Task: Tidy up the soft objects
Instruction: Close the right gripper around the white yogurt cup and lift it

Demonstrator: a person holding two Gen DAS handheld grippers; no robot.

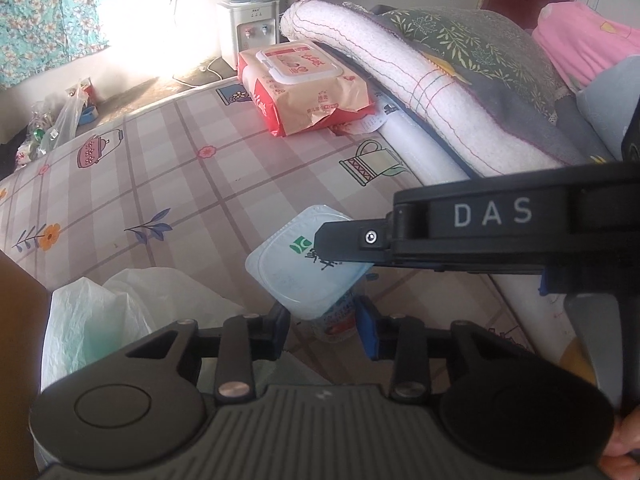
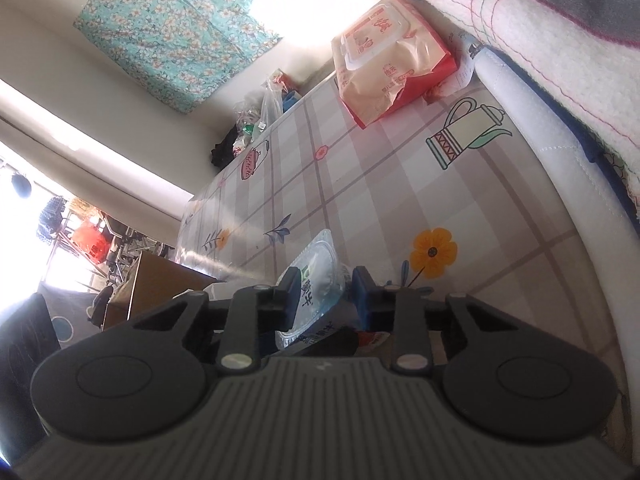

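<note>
A small yoghurt cup (image 1: 296,276) with a pale blue foil lid stands tilted on the checked tablecloth (image 1: 160,184). In the left wrist view my left gripper (image 1: 322,332) is closed around the cup's body, one pad on each side. My right gripper reaches in from the right, and one of its fingers (image 1: 344,236) lies across the lid's right corner; its other finger is hidden. In the right wrist view the cup (image 2: 320,268) sits between the pads of my right gripper (image 2: 325,300), lid seen almost edge-on.
A pack of wet wipes (image 1: 308,84) lies at the far end of the cloth. A rolled white quilt (image 1: 400,72) and pillows run along the right. A white plastic bag (image 1: 120,312) sits near left beside a brown box (image 2: 160,280). A water dispenser (image 1: 248,20) stands behind.
</note>
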